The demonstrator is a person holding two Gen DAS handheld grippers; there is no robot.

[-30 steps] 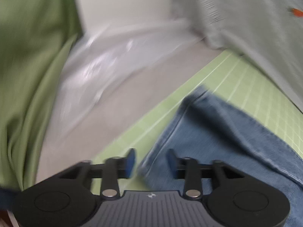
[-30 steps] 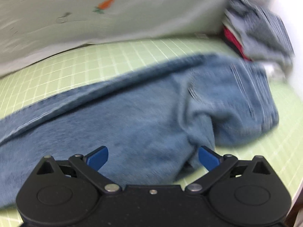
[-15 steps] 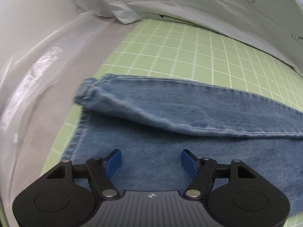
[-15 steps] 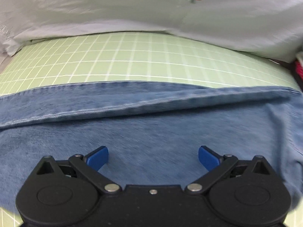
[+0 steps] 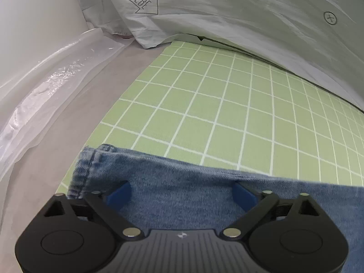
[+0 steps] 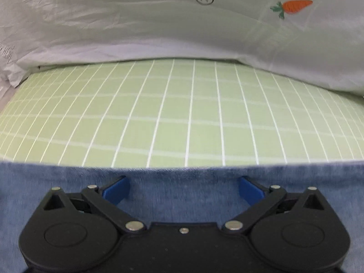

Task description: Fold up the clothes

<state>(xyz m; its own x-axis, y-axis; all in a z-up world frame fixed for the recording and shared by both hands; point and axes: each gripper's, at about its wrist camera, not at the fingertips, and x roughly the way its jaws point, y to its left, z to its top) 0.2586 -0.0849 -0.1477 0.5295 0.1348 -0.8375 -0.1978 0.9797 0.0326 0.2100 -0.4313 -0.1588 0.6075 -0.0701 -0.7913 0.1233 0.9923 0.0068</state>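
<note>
Fingers: left gripper [image 5: 180, 192] jaws opening, near full spread over the jeans [image 5: 193, 191] hem end, nothing pinched; right gripper [image 6: 183, 188] spread wide over denim further along, also empty. Jeans lie flat along the near edge of the green grid mat [image 5: 227, 104]. Risk: closing on only the top layer, so the fold skews or drags.

Setting appears domestic, a bed or laundry surface: pale green sheet with white grid lines [image 6: 182, 113], white carrot-embroidered pillowcase [image 6: 250, 34], blue denim garment [image 5: 204, 193], clear plastic sheeting [image 5: 45, 91] alongside.
</note>
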